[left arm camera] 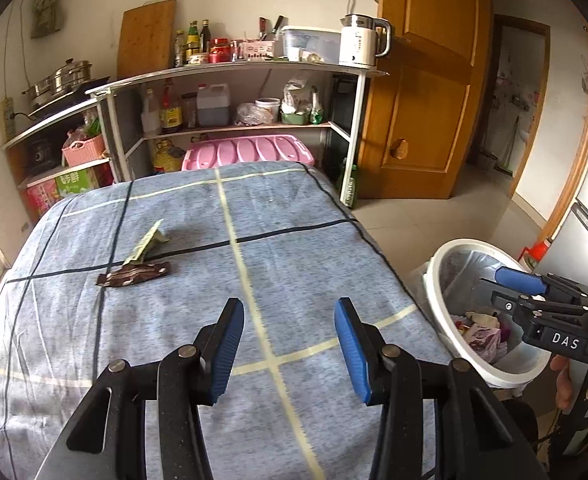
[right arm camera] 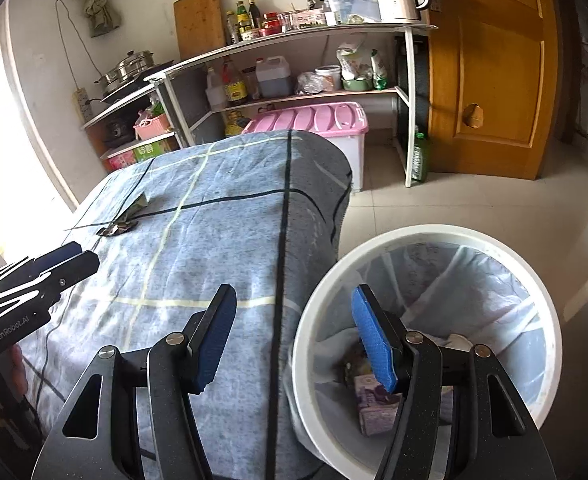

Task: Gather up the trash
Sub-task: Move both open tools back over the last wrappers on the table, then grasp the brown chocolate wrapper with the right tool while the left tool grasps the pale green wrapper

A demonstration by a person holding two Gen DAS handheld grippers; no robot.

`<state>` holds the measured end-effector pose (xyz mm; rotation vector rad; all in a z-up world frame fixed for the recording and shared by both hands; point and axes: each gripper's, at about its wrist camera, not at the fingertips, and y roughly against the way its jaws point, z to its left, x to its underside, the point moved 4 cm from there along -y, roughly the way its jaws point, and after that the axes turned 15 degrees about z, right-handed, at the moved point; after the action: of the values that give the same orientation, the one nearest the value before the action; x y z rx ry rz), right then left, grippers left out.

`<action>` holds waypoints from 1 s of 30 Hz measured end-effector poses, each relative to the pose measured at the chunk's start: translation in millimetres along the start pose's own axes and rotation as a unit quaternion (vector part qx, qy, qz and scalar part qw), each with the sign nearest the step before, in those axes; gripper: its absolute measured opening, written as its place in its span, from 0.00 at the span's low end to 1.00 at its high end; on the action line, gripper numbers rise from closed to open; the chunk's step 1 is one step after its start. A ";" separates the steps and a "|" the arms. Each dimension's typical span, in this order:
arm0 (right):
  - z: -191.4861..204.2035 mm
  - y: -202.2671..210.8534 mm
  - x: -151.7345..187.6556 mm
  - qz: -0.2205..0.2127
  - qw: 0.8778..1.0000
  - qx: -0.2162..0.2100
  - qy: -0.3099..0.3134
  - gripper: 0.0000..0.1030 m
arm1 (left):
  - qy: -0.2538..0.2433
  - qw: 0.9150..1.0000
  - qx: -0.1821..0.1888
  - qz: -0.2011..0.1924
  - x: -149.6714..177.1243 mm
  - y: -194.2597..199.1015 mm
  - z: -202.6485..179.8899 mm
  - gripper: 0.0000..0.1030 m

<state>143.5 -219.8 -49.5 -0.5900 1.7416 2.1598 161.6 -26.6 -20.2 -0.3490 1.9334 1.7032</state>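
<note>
A brown wrapper (left arm camera: 134, 275) and a green wrapper (left arm camera: 146, 245) lie together on the blue checked tablecloth (left arm camera: 294, 264), left of the middle. They also show in the right wrist view, the brown wrapper (right arm camera: 118, 228) and the green wrapper (right arm camera: 138, 202). My left gripper (left arm camera: 290, 350) is open and empty above the table's near part. A white trash bin (right arm camera: 425, 240) with a clear liner stands on the floor to the table's right, holding a purple carton (right arm camera: 375, 406) and other scraps. My right gripper (right arm camera: 294, 340) is open and empty over the bin's left rim.
A shelf unit (left arm camera: 234, 68) with bottles, pots and a white kettle (left arm camera: 361, 40) stands behind the table. A pink storage box (left arm camera: 250, 152) sits under it. A wooden door (left arm camera: 429, 80) is at the right, with tiled floor (right arm camera: 453, 204) between it and the bin.
</note>
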 end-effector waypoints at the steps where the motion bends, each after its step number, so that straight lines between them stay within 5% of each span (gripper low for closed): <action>1: 7.1 -2.7 -3.1 0.002 1.000 -0.002 0.006 0.59 | 0.009 1.000 -0.004 0.000 0.9 1.3 10.2 0.46; 18: 127.4 -67.2 -47.7 0.042 0.992 -0.043 0.115 0.59 | 0.092 0.994 -0.057 0.000 16.5 13.9 145.8 0.48; 30: 214.7 -134.5 -81.4 0.073 0.970 -0.082 0.218 0.59 | 0.130 0.989 -0.065 0.005 17.1 0.9 207.8 0.49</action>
<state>251.7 20.7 -85.3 -1.0798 1.8739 2.4332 192.7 178.5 -41.3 -0.6388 2.0098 1.8727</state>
